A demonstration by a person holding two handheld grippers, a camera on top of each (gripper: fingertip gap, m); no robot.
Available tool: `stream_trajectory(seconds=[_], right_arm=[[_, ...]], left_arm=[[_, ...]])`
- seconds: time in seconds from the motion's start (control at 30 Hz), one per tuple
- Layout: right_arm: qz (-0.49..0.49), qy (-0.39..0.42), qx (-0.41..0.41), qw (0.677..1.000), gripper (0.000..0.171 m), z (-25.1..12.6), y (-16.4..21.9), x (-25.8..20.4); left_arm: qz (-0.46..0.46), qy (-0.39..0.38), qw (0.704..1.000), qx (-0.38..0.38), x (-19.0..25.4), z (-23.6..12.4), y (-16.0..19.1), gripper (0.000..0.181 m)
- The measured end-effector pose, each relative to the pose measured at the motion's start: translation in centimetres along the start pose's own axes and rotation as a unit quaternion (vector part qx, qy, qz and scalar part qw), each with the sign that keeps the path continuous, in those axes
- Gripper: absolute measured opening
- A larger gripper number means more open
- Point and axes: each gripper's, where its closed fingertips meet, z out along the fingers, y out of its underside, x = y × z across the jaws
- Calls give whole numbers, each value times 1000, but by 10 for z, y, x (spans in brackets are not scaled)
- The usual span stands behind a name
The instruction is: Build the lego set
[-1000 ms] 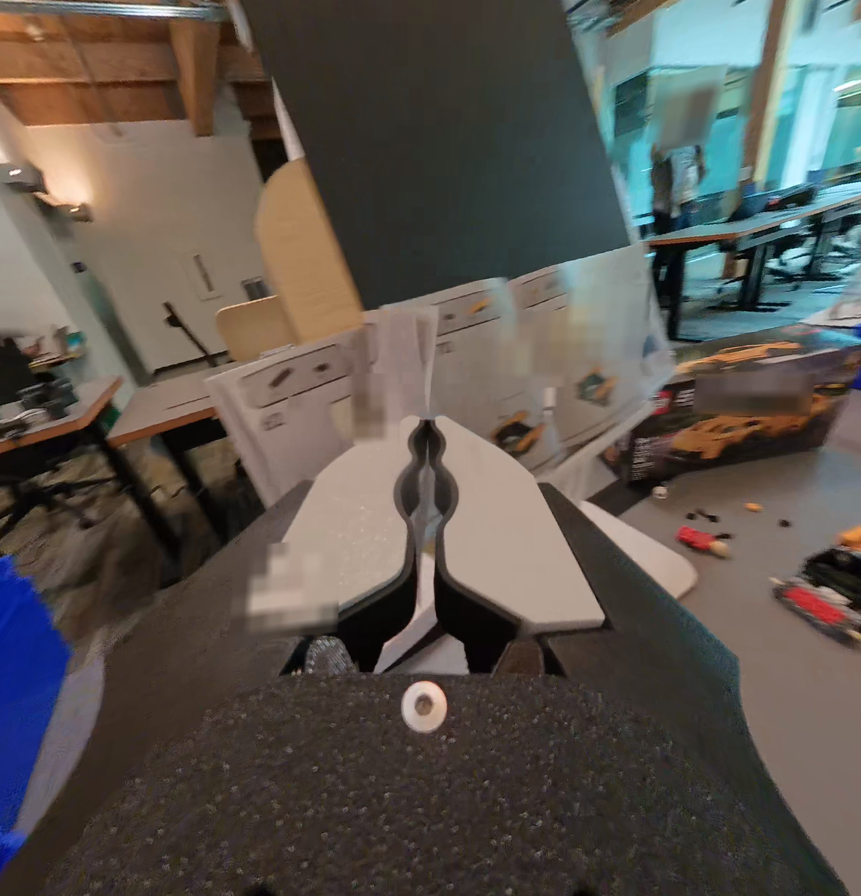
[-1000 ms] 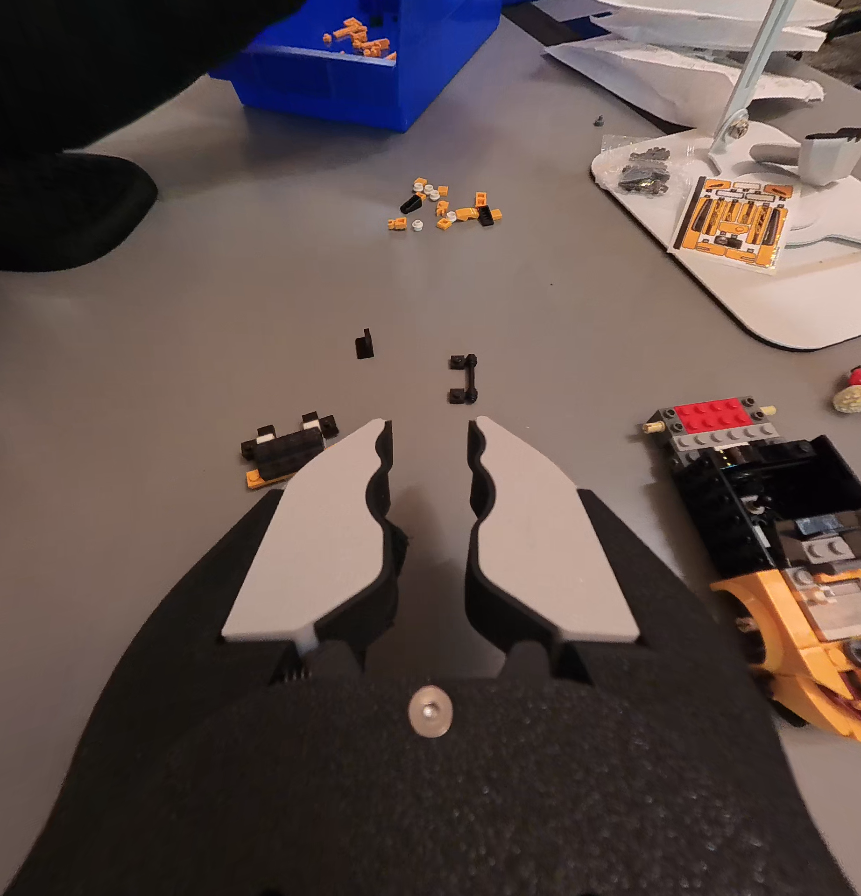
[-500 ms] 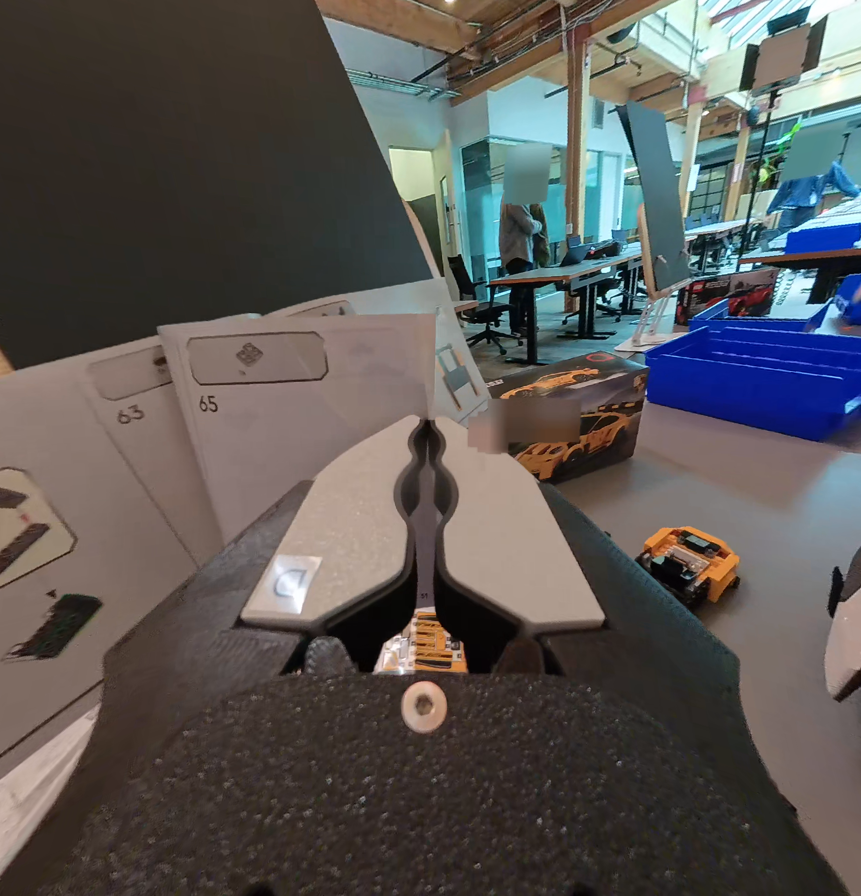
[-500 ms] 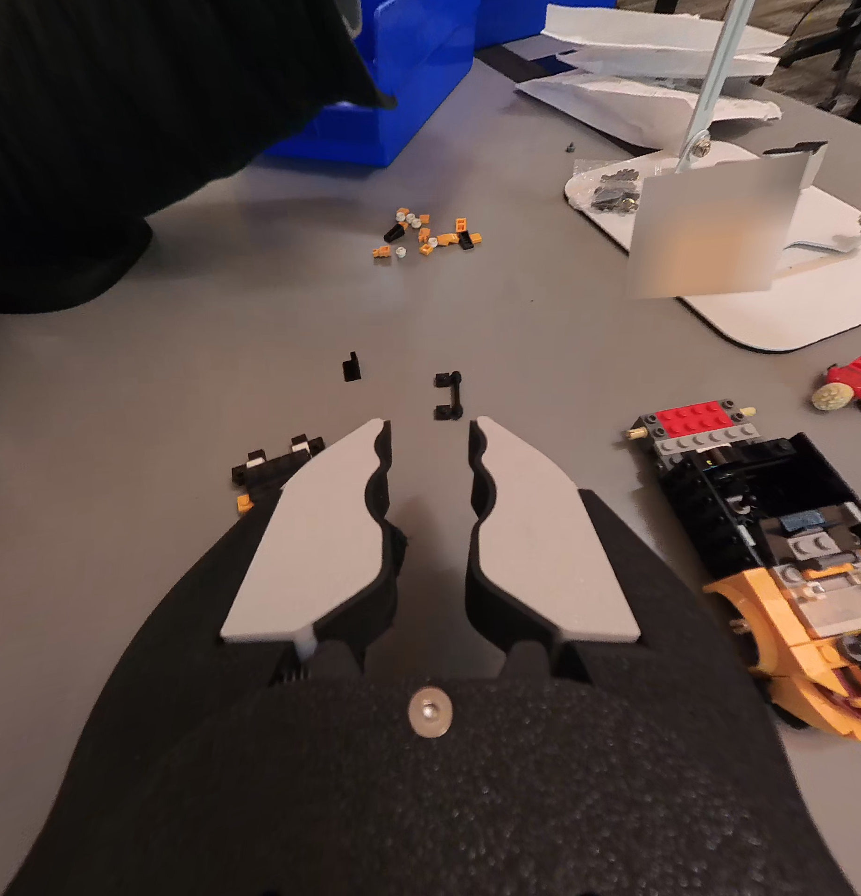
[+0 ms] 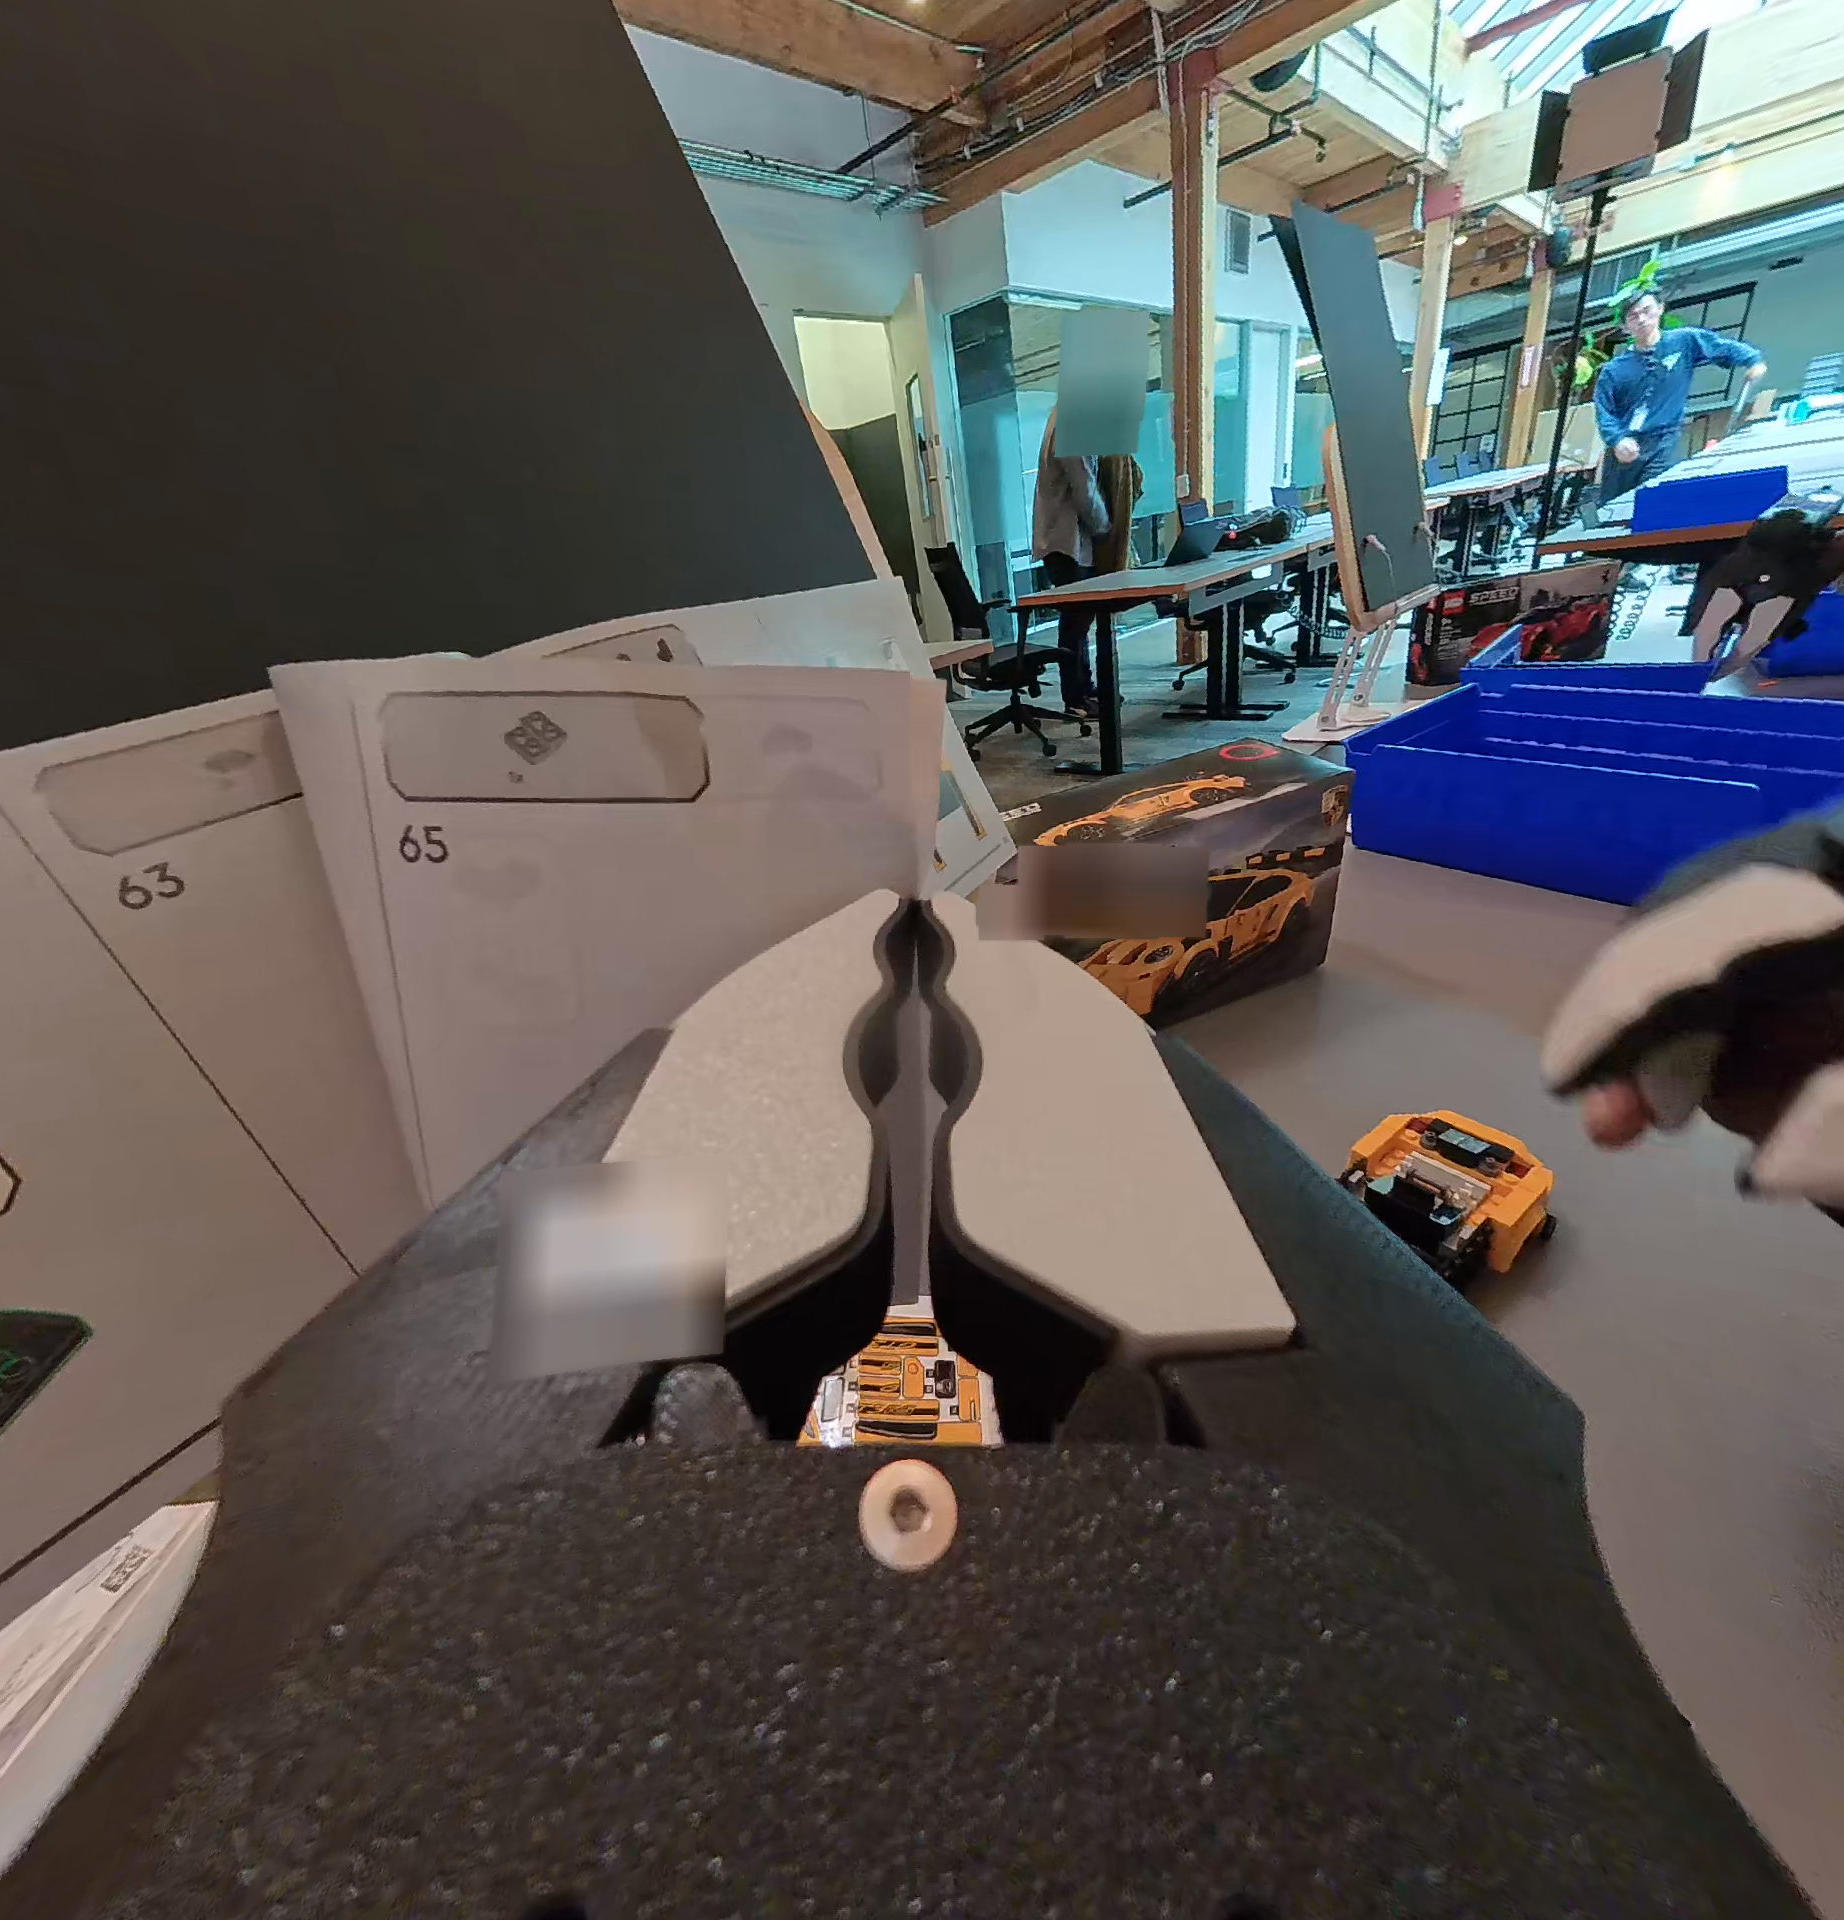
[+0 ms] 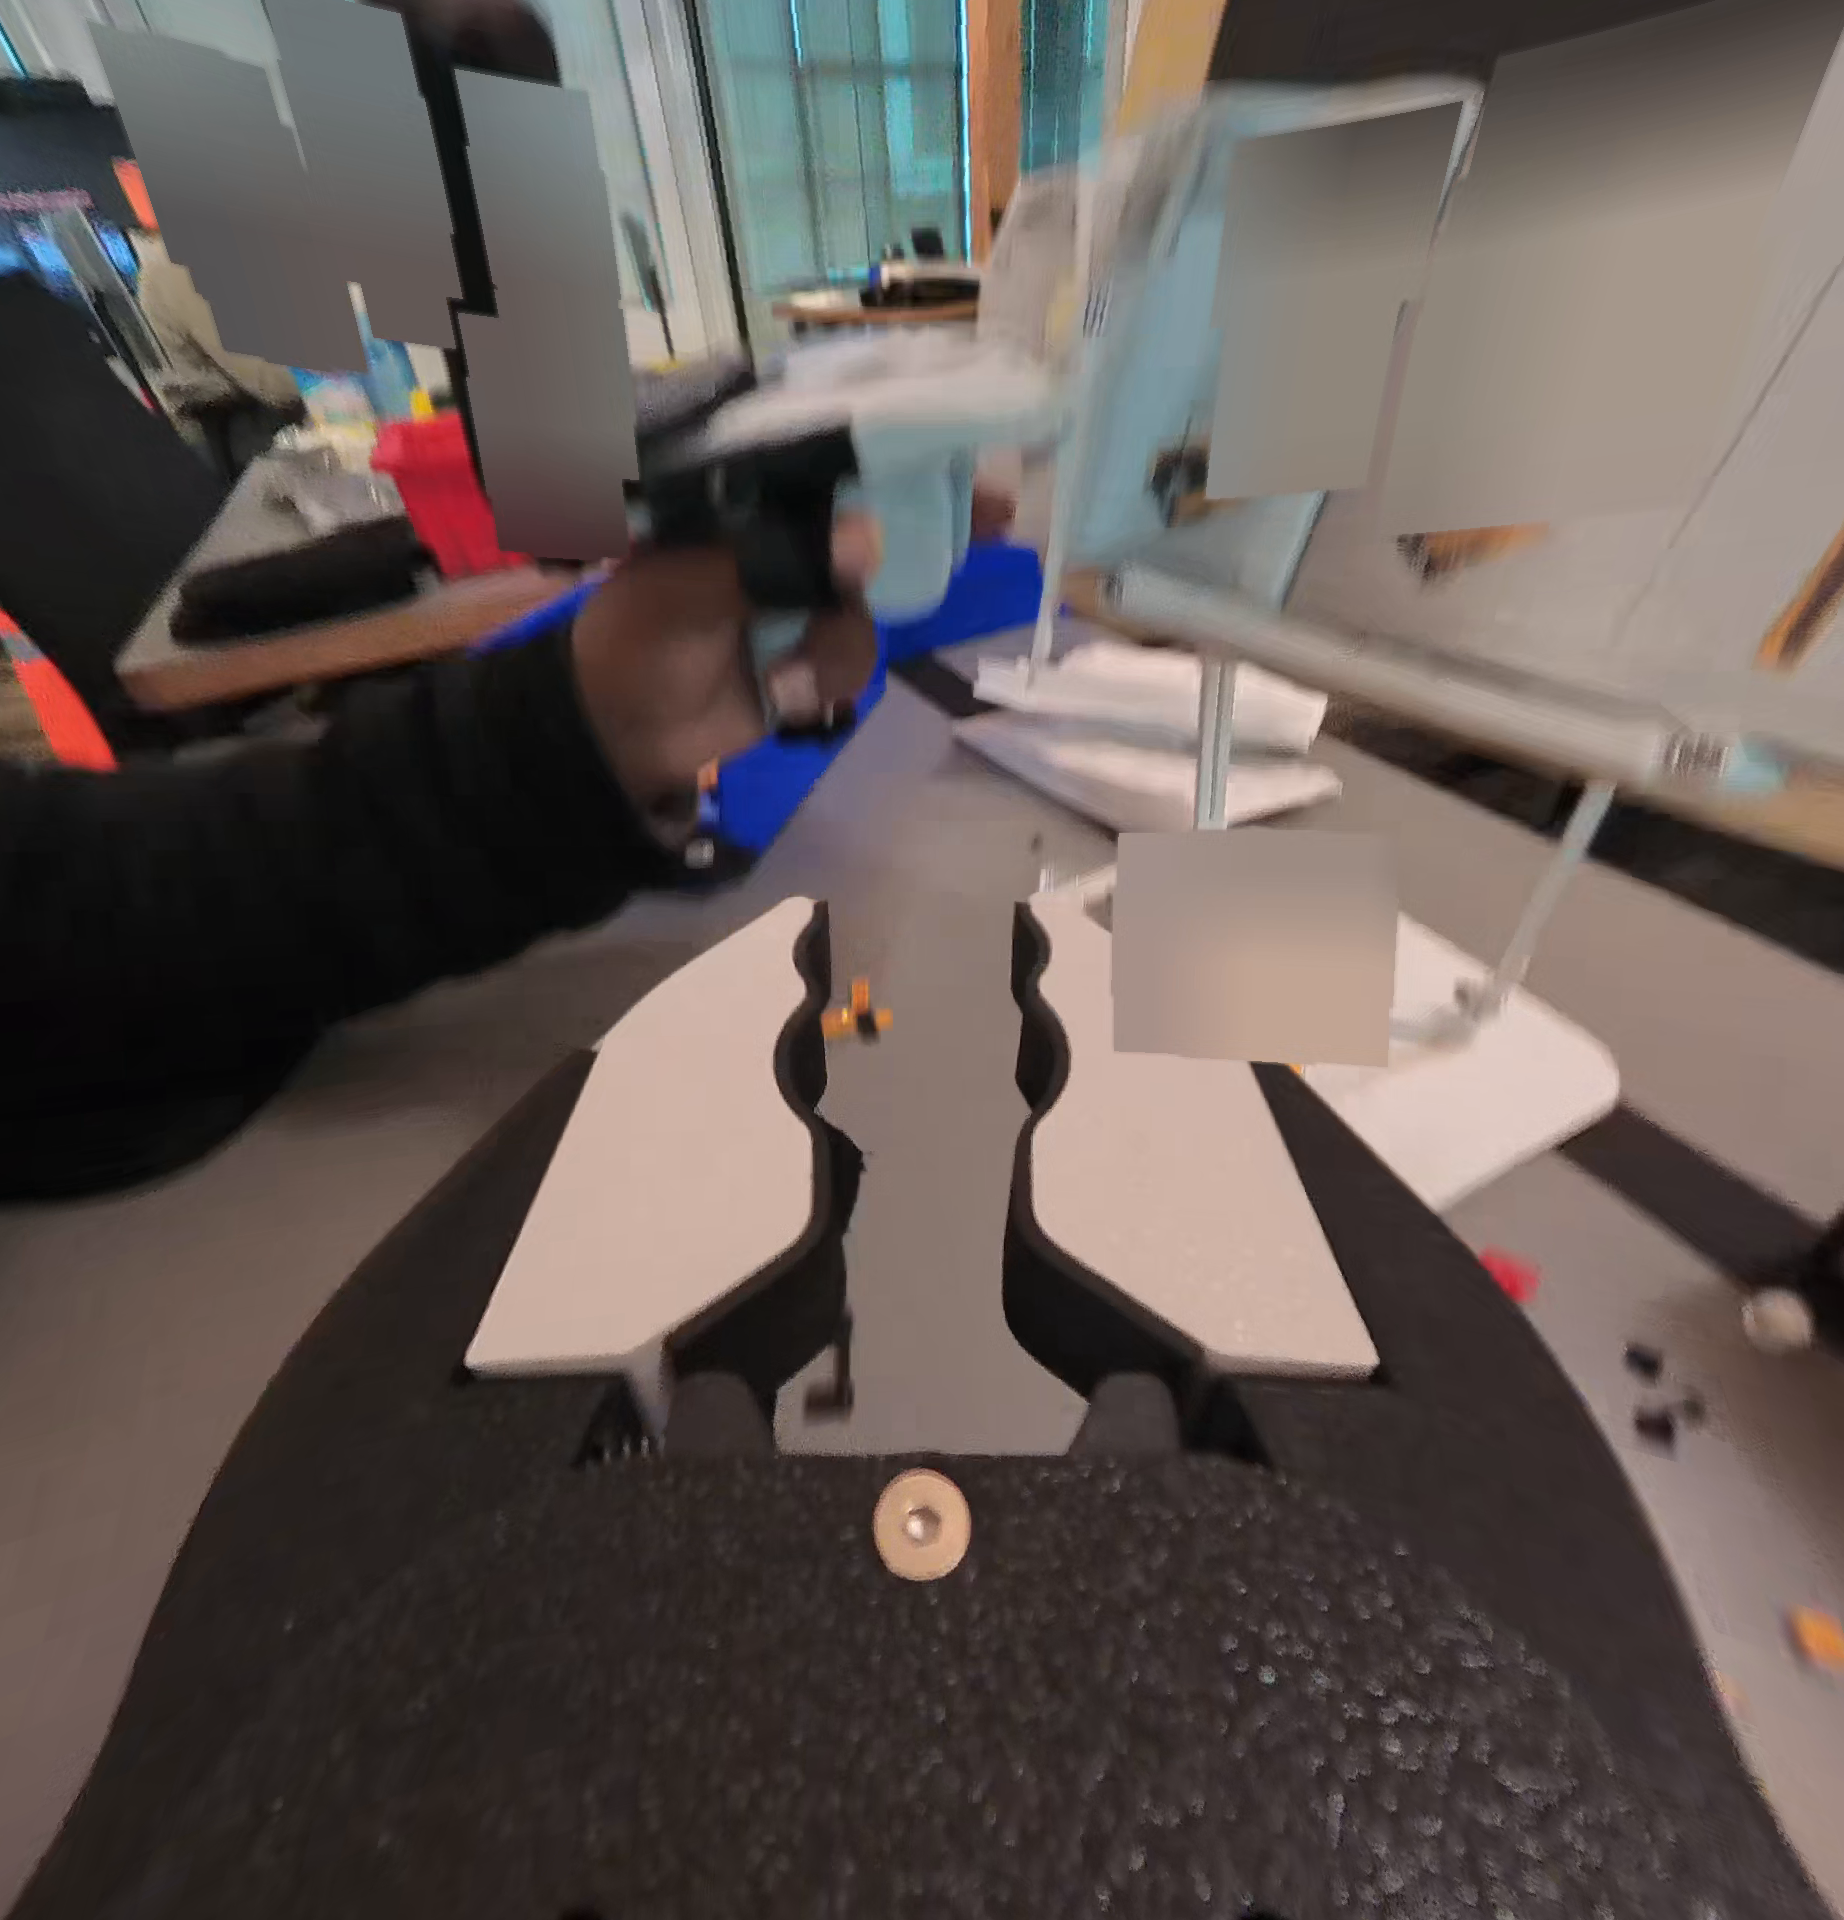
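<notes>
My left gripper (image 5: 915, 914) is shut on an orange sticker sheet (image 5: 902, 1397). The sheet runs between the jaws and its pale edge sticks up past the tips. It is held up in front of the open instruction booklet (image 5: 585, 935). An orange and black car section (image 5: 1448, 1184) sits on the grey table to the right. My right gripper (image 6: 918, 914) is open and empty, raised above the table. One of its grey fingers (image 5: 1697, 987) shows blurred at the right of the left wrist view. Small orange and black pieces (image 6: 856, 1021) lie ahead of it.
The lego box (image 5: 1188, 883) stands behind the car section, with blue bins (image 5: 1624, 790) beyond. The booklet stand's white base (image 6: 1469, 1101) is at the right, with loose small pieces (image 6: 1656, 1403) near it. A hand in a black sleeve (image 6: 710, 644) reaches across on the left. Some 15 cm of space lies between my two pairs of fingers.
The left gripper lifted the sticker sheet and turned right to face the booklet. The right gripper tilted up from the table towards the stand and stayed open.
</notes>
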Motion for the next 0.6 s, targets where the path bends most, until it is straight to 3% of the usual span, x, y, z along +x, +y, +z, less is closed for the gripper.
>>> stream_trajectory(seconds=[0.13,0.23,0.4,0.5,0.6], right_arm=[[16,-7,56,998,35,47,-75,15],[90,-19,94,991,35,77,-108,29],[168,-27,112,979,22,106,-112,45],[172,-24,112,978,4,110,-108,49],[176,-29,112,977,0,110,-108,50]], left_arm=[[-3,1,1000,2,-1,-1,0,0],[-5,1,1000,4,-2,-3,1,0],[-18,1,1000,9,-7,-5,3,0],[-23,3,1000,9,-8,-5,6,0],[-25,5,1000,8,-8,-4,8,0]])
